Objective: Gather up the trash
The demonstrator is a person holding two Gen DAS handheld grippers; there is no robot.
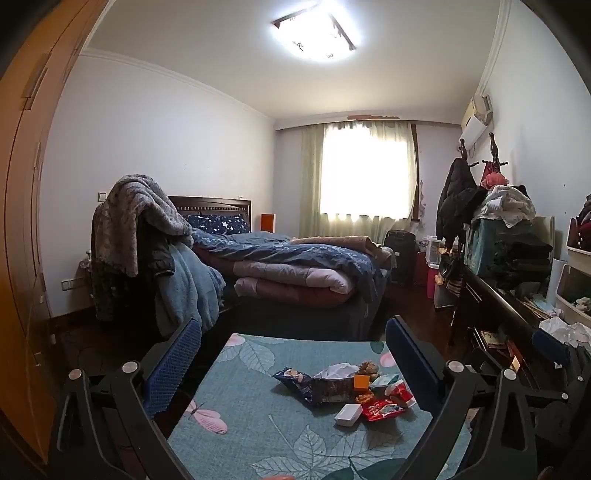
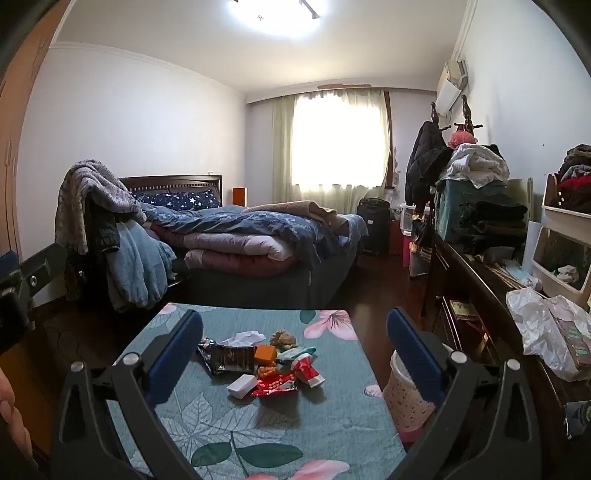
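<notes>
Your left gripper [image 1: 291,354] and right gripper [image 2: 295,343] both gape wide, empty, short of the trash pile [image 2: 264,363] on the leaf-print table [image 2: 325,424]; a bin [image 2: 404,402], seemingly, stands beside its right edge.

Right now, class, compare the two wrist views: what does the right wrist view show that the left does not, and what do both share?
Only the right wrist view: a patterned bin beside the table's right edge, partly behind the gripper finger, and a white plastic bag lying wholly in view on the sideboard.

Only the left wrist view: the square frame of the ceiling lamp.

Both: the leaf-print table with the trash pile, the bed, the window, and open, empty grippers, left and right.
</notes>
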